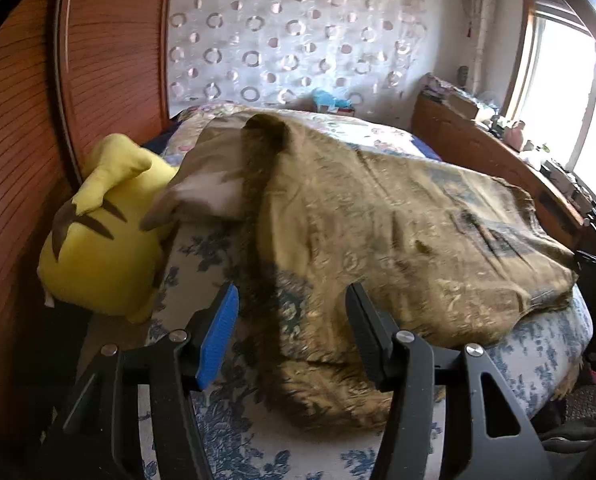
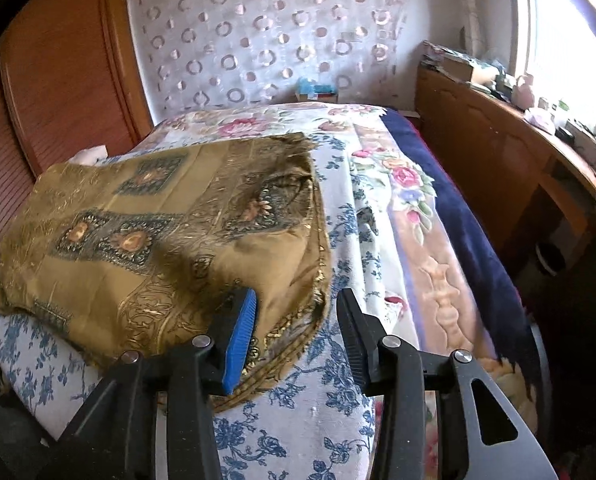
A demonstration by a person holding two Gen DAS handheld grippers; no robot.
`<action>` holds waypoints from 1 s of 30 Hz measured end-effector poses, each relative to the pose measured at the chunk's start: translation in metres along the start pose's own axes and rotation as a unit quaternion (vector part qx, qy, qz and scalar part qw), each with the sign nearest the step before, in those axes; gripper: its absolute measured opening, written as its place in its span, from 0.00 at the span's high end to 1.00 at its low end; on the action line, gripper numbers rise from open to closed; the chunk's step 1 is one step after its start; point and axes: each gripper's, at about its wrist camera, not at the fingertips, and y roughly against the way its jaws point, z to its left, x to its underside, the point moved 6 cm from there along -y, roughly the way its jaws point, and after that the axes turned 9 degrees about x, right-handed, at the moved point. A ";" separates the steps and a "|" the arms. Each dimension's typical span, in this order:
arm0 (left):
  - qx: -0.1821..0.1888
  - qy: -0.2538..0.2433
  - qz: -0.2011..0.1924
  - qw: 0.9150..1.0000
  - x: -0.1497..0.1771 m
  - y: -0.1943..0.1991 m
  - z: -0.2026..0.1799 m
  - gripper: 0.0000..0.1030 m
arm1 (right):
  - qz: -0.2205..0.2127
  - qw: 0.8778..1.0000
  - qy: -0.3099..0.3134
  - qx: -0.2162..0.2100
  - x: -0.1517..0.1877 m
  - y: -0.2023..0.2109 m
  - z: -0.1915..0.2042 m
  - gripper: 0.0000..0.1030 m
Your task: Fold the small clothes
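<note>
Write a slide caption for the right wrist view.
Right gripper open above the near edge of a gold patterned cloth lying on a floral bedspread.

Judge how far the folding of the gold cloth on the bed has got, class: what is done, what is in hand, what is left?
Done: the gold cloth lies doubled on the bed, one fold along its right edge. In hand: nothing; the left gripper and right gripper are both open above the cloth's near edge, gripping nothing. Left: probably more folds, since the cloth still covers much of the bed and looks rumpled.
</note>
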 end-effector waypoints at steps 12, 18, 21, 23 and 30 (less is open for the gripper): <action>-0.012 0.014 0.035 0.999 0.020 -0.019 0.011 0.45 | -0.001 1.000 -0.008 -0.009 0.011 0.010 -0.006 0.58; -0.014 0.010 0.044 0.999 0.022 -0.024 0.011 0.45 | -0.011 0.999 0.033 -0.029 0.008 0.012 0.021 0.58; -0.015 0.008 0.047 0.999 0.023 -0.026 0.010 0.45 | -0.012 0.998 0.063 -0.024 0.009 0.008 0.039 0.58; -0.016 0.007 0.049 0.999 0.023 -0.026 0.011 0.45 | -0.016 0.997 0.074 -0.022 0.008 0.006 0.047 0.58; -0.022 0.004 0.049 0.999 0.023 -0.028 0.010 0.45 | -0.017 0.992 0.103 -0.072 0.006 -0.001 0.087 0.53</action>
